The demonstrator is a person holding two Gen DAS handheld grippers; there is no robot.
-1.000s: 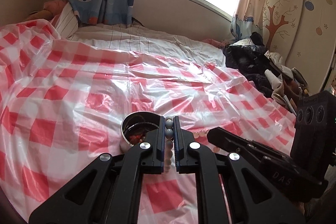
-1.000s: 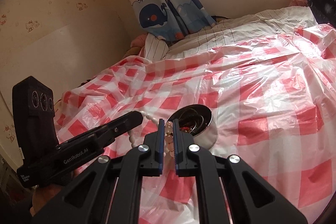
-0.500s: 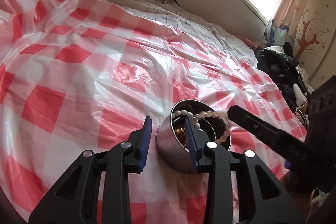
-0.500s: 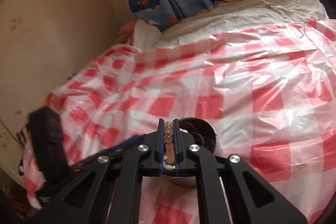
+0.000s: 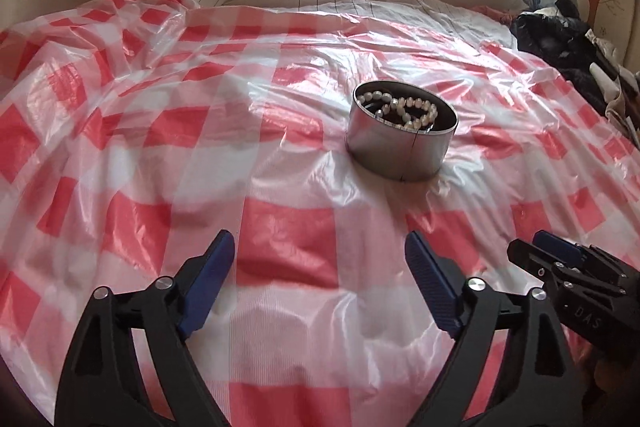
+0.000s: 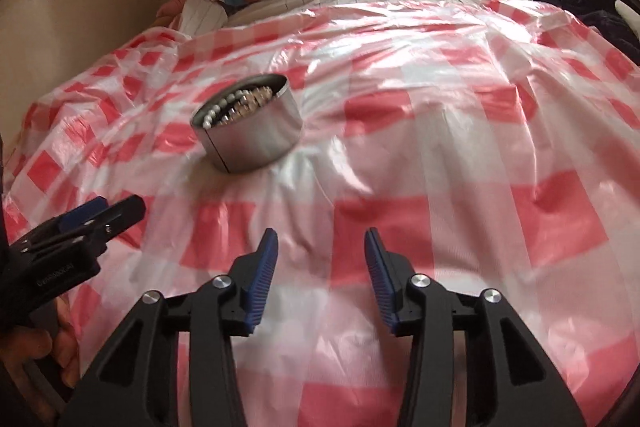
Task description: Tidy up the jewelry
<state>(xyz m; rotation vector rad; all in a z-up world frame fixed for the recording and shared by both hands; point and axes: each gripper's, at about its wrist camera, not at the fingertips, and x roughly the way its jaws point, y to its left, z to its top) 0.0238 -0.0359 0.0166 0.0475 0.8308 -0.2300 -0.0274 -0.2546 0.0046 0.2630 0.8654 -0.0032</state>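
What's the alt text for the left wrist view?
A round metal tin holding a pearl bead strand sits on a red-and-white checked plastic sheet over a bed. The open, empty left tool is in the foreground, the right tool at lower right.

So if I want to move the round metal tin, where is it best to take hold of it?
Probably across the tin's straight side wall, coming from above with one pad on each side. It stands upright on soft plastic sheeting, so a side push may tip it. Gripping the rim risks catching the pearl beads lying near it.
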